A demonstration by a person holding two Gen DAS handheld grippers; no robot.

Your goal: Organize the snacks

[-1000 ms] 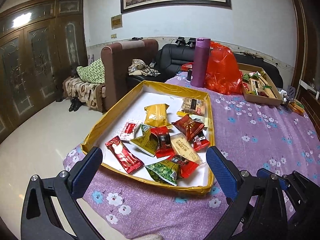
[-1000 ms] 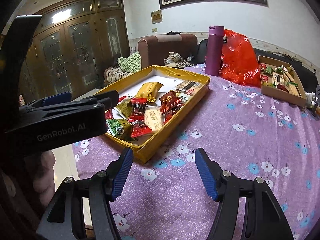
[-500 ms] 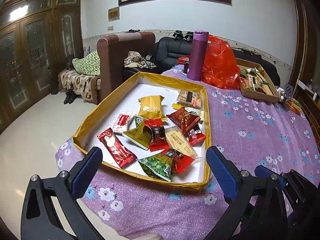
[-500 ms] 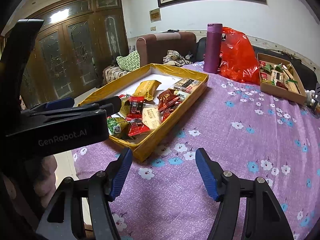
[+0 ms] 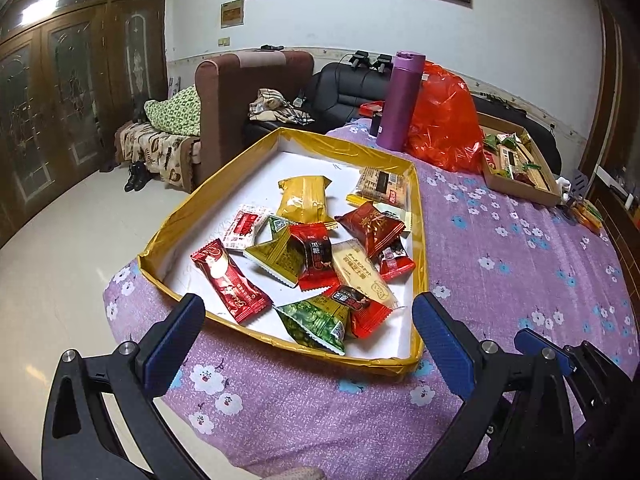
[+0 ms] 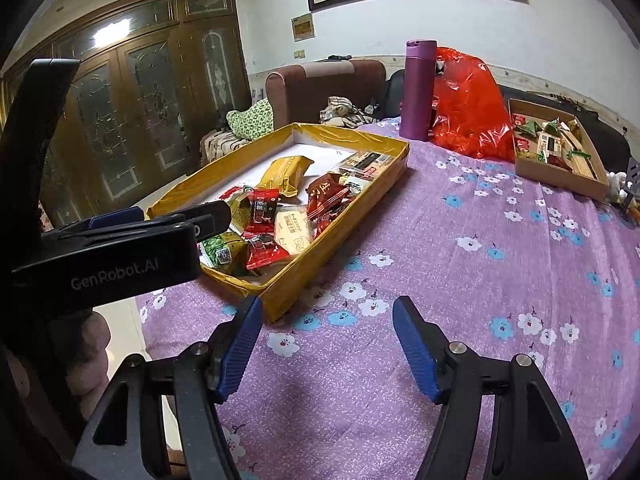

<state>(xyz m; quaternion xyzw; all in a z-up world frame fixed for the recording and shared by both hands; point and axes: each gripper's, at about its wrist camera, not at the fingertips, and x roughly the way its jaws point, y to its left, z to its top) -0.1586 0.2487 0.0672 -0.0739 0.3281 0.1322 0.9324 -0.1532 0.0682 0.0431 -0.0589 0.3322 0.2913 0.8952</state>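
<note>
Left wrist view shows the left gripper (image 5: 308, 316) spread wide and empty, aimed at the gold-rimmed shallow cardboard tray (image 5: 420, 240) of mixed foil-wrapped snack packets (image 5: 316, 256) at twelve o'clock, likely to pick one, while the right gripper (image 6: 326, 338), also spread, hovers over the purple flowered counter (image 6: 460, 280).

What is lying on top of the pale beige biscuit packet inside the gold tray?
In the gold tray, a red candy wrapper overlaps one edge of the beige packet, and a darker red one covers its near end. What lies under the packet is hidden.
</note>
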